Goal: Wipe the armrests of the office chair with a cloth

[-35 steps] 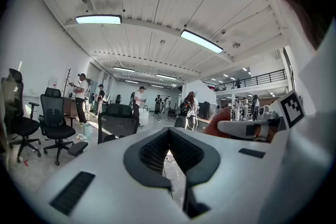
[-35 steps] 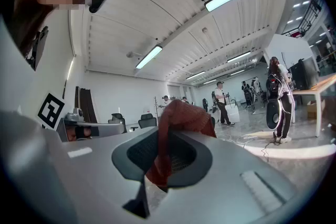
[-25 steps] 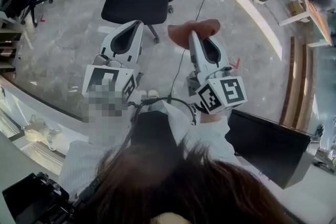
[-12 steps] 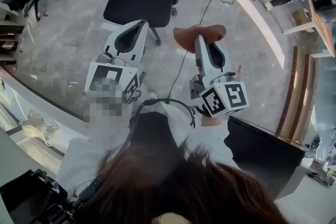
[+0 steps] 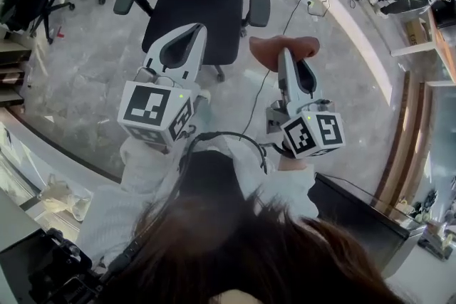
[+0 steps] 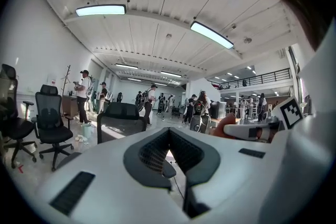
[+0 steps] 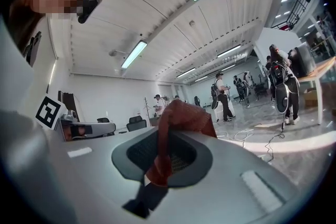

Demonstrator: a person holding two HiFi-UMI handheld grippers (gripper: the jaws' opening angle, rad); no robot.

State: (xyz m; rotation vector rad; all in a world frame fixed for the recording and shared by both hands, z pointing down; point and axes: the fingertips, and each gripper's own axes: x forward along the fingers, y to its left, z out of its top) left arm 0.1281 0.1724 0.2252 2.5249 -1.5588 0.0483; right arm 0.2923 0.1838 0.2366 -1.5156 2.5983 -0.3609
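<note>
The black office chair (image 5: pixel 201 7) fills more of the head view than a second ago, and nothing touches either of its armrests (image 5: pixel 258 5). The left gripper (image 5: pixel 191 32) hangs over the seat's front edge, jaws together on nothing. The right gripper (image 5: pixel 286 55) stays clamped on the reddish-brown cloth (image 5: pixel 281 48), held off the seat's front right corner, clear of the chair.

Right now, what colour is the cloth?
The cloth is reddish brown, clearest in the right gripper view.
</note>
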